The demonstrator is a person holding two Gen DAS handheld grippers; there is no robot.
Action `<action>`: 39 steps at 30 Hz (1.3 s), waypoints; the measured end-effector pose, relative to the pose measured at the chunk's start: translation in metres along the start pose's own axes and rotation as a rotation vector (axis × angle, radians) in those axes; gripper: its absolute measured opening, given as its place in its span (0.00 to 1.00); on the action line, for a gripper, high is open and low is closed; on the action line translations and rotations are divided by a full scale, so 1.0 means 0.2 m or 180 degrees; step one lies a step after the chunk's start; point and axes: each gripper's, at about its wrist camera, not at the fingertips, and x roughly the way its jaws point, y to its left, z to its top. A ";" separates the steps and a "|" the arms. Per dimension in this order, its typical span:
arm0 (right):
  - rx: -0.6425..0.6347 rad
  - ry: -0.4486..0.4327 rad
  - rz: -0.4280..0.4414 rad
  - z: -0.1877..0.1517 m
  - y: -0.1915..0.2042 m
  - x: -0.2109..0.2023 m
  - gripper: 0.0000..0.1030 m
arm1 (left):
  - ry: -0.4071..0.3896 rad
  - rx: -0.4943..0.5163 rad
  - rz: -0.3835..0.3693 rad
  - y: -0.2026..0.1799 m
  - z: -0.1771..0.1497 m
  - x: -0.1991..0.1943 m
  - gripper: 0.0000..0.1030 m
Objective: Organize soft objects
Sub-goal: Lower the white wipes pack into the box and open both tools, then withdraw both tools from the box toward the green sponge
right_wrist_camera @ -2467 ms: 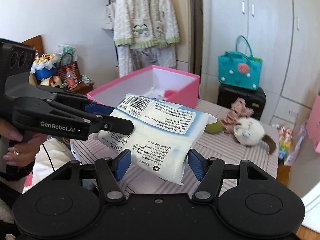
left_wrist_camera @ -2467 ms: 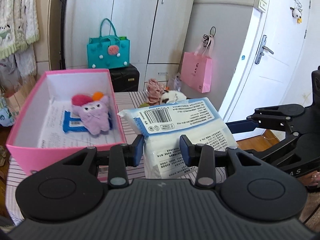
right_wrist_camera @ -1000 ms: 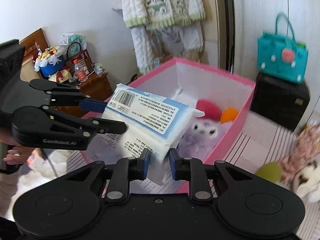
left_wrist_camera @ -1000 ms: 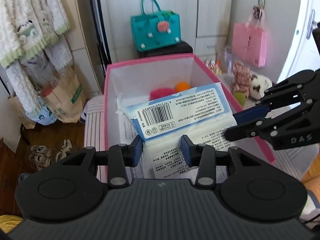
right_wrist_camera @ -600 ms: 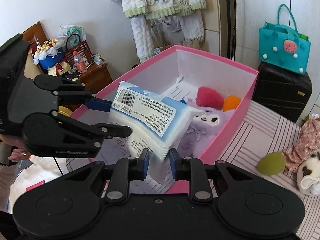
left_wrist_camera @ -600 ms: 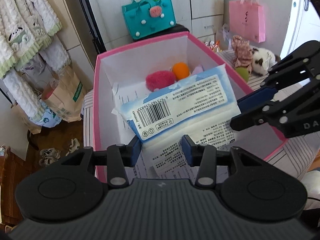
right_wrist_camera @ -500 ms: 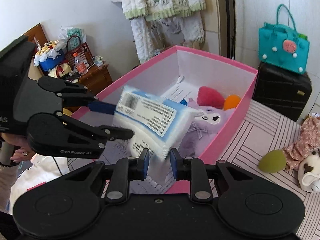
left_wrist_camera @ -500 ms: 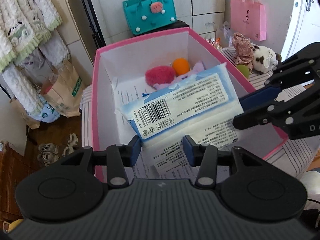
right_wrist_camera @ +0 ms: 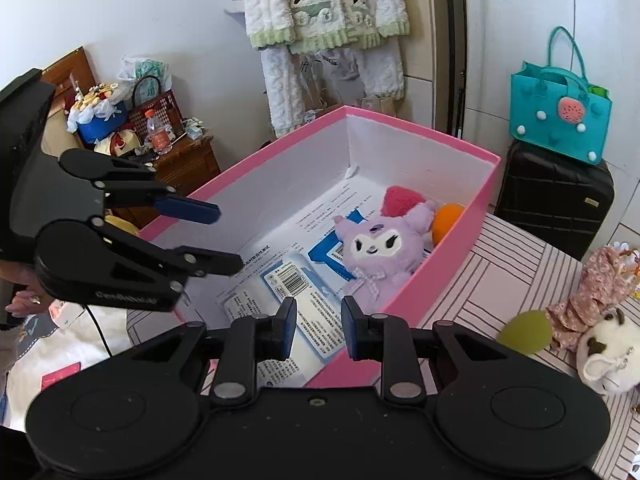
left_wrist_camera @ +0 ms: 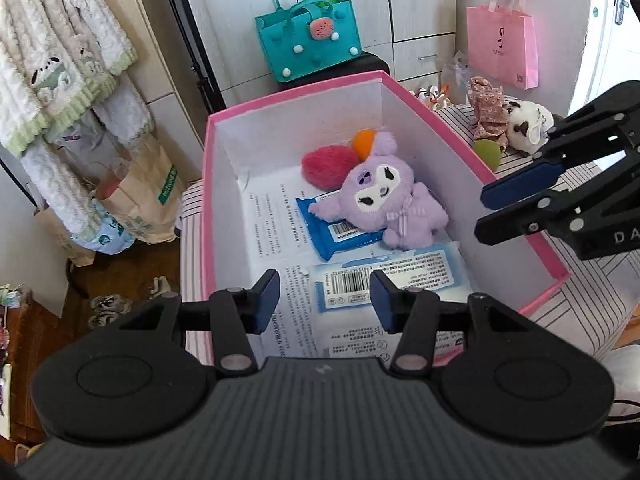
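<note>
The white and blue tissue pack (left_wrist_camera: 392, 280) lies flat on the floor of the pink box (left_wrist_camera: 292, 98), near its front; it also shows in the right wrist view (right_wrist_camera: 296, 300). Behind it lie a purple plush (left_wrist_camera: 394, 200), a dark blue wipes pack (left_wrist_camera: 336, 232), a red pom (left_wrist_camera: 326, 164) and an orange ball (left_wrist_camera: 364, 138). My left gripper (left_wrist_camera: 325, 295) is open and empty above the box front. My right gripper (right_wrist_camera: 319, 322) is open and empty above the box's near wall (right_wrist_camera: 460, 236).
On the striped table (right_wrist_camera: 500, 280) right of the box lie a green ball (right_wrist_camera: 526, 332), a floral cloth (right_wrist_camera: 596, 284) and a white plush (right_wrist_camera: 608, 350). A teal bag (right_wrist_camera: 560, 108) sits on a black suitcase (right_wrist_camera: 556, 196). A pink bag (left_wrist_camera: 500, 44) hangs behind.
Both grippers opened and let go of the tissue pack. It dropped from between them onto the floor of the pink box, in front of the purple plush.
</note>
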 end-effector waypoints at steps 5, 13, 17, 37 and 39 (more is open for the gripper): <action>-0.0051 -0.0085 -0.0028 -0.01 0.04 -0.10 0.33 | 0.0038 -0.0020 -0.0006 -0.01 0.02 -0.10 0.50; -0.0271 -0.0274 -0.0069 -0.04 0.16 -0.30 0.39 | 0.0115 -0.0042 -0.0052 -0.07 0.01 -0.28 0.52; -0.0378 -0.0375 -0.0092 -0.07 0.21 -0.42 0.41 | 0.0108 -0.0050 -0.0025 -0.10 0.01 -0.38 0.53; -0.0687 -0.0689 -0.0168 -0.41 0.27 -0.80 0.53 | -0.0407 0.0081 -0.0175 -0.41 -0.10 -0.65 0.69; -0.0645 -0.0664 -0.0210 -0.46 0.24 -0.81 0.54 | -0.0495 0.0083 -0.0157 -0.44 -0.11 -0.64 0.70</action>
